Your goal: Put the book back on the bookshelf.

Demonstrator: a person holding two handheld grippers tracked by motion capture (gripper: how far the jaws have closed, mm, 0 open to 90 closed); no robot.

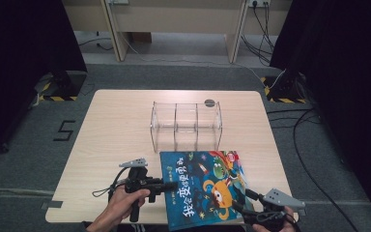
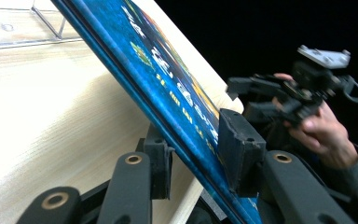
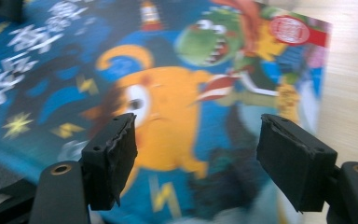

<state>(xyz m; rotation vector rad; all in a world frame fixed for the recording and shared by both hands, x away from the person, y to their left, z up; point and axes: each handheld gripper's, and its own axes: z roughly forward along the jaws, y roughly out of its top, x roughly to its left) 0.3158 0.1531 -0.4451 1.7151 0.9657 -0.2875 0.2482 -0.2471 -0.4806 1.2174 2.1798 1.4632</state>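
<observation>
Picture book [image 1: 206, 187], with a blue cover showing an orange monster and white Chinese lettering, lies at the near edge of the wooden table [image 1: 116, 130], just in front of the clear acrylic three-compartment organizer [image 1: 186, 124], which stands empty behind it. Relative to that organizer, the book sits on the person's side and slightly to the right, its far edge almost touching the organizer's base.

The left gripper [image 1: 166, 185] is clamped on the book's spine edge; in the left gripper view one black pad [image 2: 161, 161] sits under the cover and the other on top, and the book [image 2: 168, 88] tilts up off the wood. That grip at the spine seems meant to lever the flat book up, since a book lying flush gives the jaws nothing to close on elsewhere.

The right gripper [image 1: 241, 205] hovers at the book's near right corner, its jaws standing wide apart over the monster artwork [image 3: 168, 121] and holding nothing. It looks poised to take the opposite edge, likely so the book can be stood upright and slotted into a compartment.
</observation>
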